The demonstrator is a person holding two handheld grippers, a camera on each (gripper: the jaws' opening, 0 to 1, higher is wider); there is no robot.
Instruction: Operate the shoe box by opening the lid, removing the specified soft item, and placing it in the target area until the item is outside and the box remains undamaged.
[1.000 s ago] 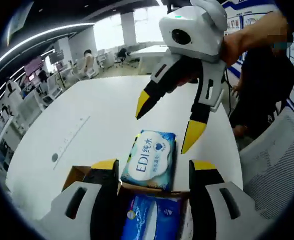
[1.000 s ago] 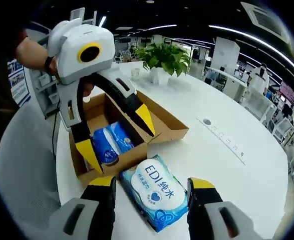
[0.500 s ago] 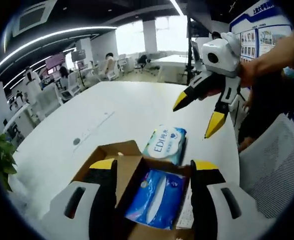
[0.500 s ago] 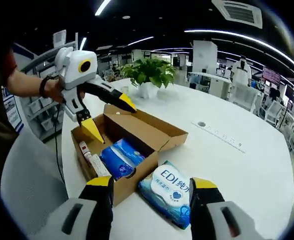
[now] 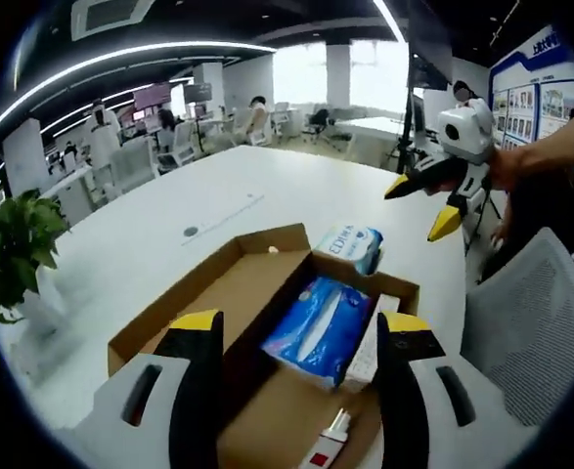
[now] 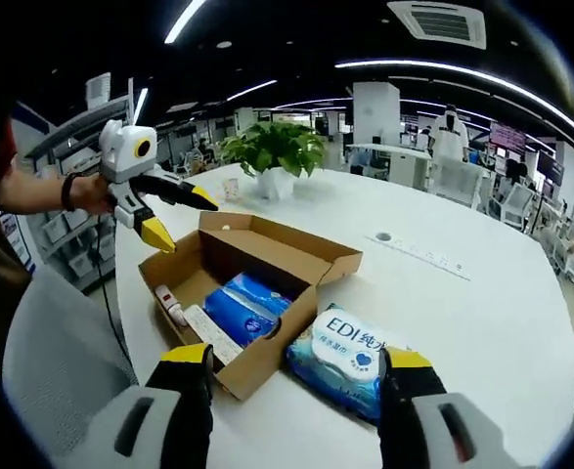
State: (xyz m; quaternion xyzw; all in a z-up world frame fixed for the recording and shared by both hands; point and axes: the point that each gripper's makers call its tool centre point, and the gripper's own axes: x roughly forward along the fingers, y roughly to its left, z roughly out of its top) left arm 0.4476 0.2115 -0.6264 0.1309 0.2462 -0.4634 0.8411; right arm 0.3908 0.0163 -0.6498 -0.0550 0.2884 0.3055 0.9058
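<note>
Left gripper view
Left gripper (image 5: 296,337): jaws spread, empty, above the open brown cardboard shoe box (image 5: 174,318).
Box contents: blue soft pack (image 5: 321,327); small white-and-red tube (image 5: 328,445).
Wipes pack, white-and-blue, labelled EDI (image 5: 353,244): on the white round table (image 5: 169,210), just beyond the box's far end.

Right gripper view
Right gripper (image 6: 296,366): spread, empty.
Wipes pack (image 6: 350,357): outside, touching the box (image 6: 267,256) side.
Left gripper (image 6: 181,217): spread above the box's far corner.

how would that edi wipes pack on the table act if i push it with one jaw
The EDI wipes pack lies flat on the white table, so it should slide, not roll or tip. Its glossy film looks slippery, and its puffy shape suggests it would dent and may pivot if pushed off-centre, perhaps against the shoe box beside it.
</note>
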